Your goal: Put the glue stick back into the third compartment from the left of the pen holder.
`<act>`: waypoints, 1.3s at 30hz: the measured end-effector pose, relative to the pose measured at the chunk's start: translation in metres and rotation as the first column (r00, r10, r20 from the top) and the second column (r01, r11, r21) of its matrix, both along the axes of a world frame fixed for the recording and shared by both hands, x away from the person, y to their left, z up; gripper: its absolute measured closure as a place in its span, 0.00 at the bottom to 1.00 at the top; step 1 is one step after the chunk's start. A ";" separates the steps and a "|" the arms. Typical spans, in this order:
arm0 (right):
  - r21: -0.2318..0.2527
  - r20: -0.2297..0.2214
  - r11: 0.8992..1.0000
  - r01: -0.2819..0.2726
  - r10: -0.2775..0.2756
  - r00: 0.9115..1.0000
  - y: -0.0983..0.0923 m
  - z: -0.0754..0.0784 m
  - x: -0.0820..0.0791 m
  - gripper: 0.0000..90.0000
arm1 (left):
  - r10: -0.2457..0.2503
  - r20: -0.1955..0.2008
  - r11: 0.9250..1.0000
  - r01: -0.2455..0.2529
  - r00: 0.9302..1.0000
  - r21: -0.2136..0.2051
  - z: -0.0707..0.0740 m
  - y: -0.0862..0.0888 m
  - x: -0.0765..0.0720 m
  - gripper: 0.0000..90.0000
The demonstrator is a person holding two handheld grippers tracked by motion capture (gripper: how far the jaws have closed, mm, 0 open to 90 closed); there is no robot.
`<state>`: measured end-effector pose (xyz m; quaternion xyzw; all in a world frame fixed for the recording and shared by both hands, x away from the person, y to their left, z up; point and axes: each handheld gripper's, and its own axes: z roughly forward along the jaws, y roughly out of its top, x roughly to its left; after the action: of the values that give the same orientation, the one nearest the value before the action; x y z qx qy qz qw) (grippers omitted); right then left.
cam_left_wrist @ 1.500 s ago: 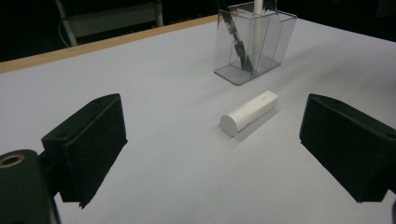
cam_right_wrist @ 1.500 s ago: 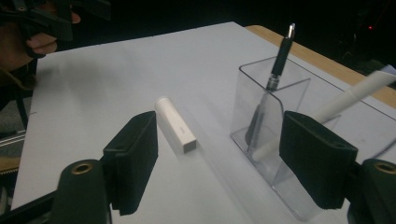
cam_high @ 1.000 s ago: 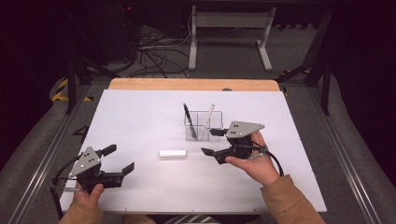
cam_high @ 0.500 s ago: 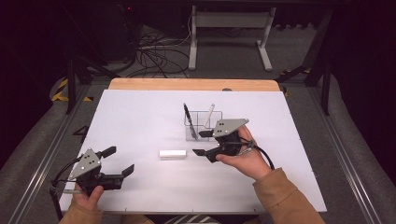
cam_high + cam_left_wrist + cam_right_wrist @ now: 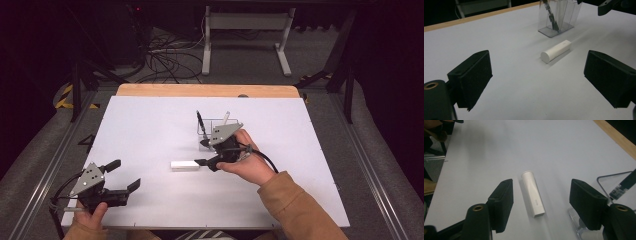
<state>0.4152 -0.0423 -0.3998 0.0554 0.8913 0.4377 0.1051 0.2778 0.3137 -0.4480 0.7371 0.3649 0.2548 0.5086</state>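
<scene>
a white cylindrical tube [image 5: 184,164] lies flat on the white table [image 5: 150,125], roughly mid-table and a little toward the person's side. in the right gripper view the white cylindrical tube [image 5: 533,193] lies lengthwise between the two black jaws, with a round cap end away from the camera and a flatter end nearer to it; faint small print on its side is too small to read. the right gripper [image 5: 204,153] is just beside the tube's right end, its jaws spread wide apart and holding nothing, one toward the tube and one toward a clear plastic holder [image 5: 214,129]. that holder stands just behind the tube, with a dark pen [image 5: 201,125] leaning in it and a pale stick beside the pen. in the left gripper view the tube [image 5: 555,51] lies ahead on the table with the holder [image 5: 558,17] behind it. the left gripper [image 5: 123,176] is well apart, near the table's near left corner, jaws wide apart and empty, held in the person's left hand [image 5: 90,214].
</scene>
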 end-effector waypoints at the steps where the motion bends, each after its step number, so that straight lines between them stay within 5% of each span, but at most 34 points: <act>1: -0.007 -0.002 1.000 -0.003 0.003 1.000 0.002 -0.001 0.001 0.41 | 0.001 -0.001 1.000 -0.001 1.000 -0.001 0.000 0.000 0.000 0.10; 20: -0.081 -0.011 0.994 -0.070 0.069 0.998 0.043 -0.015 0.010 0.41 | -0.005 -0.004 1.000 0.005 1.000 0.002 0.000 0.001 0.000 0.10; 39: -0.159 -0.017 0.984 -0.085 0.083 0.996 0.060 -0.030 0.020 0.42 | -0.015 -0.013 1.000 0.015 1.000 0.006 -0.001 0.000 0.001 0.10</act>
<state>0.4351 0.0178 -0.4296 0.0115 0.9254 0.3688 0.0862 0.2789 0.3137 -0.4494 0.7428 0.3620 0.2475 0.5060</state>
